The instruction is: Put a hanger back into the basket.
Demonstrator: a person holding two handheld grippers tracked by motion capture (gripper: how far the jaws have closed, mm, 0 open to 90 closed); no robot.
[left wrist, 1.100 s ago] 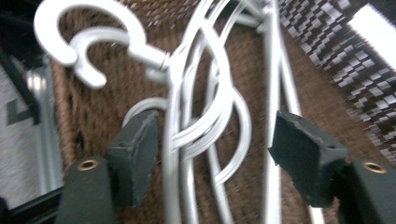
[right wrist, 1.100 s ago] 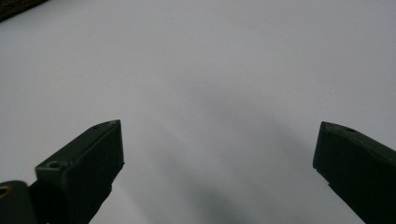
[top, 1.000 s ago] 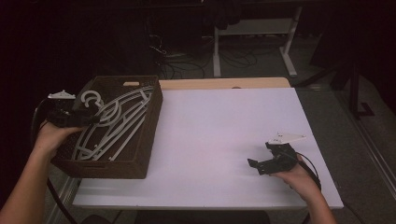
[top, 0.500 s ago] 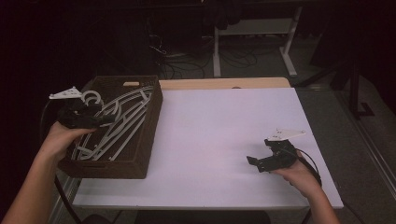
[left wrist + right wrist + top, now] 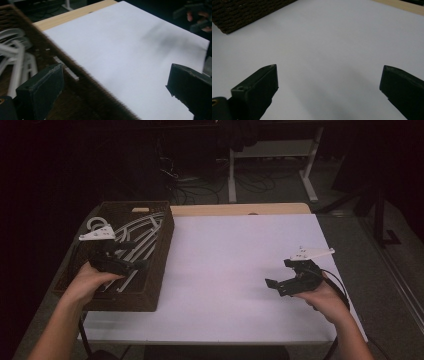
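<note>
Hovering over the brown basket (image 5: 150,290) of white hangers (image 5: 137,240), left tool (image 5: 131,266) jaws just opened wide, empty, right tool (image 5: 274,287) wide above the white counter (image 5: 225,265).

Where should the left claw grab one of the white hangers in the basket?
Probably on a straight bar of the top white hanger, coming from above with the jaws across the bar. The hangers lie flat and overlapping in the woven basket, whose walls block a side approach. The left claw stands open over them with nothing between its jaws, which have just been opening.
</note>
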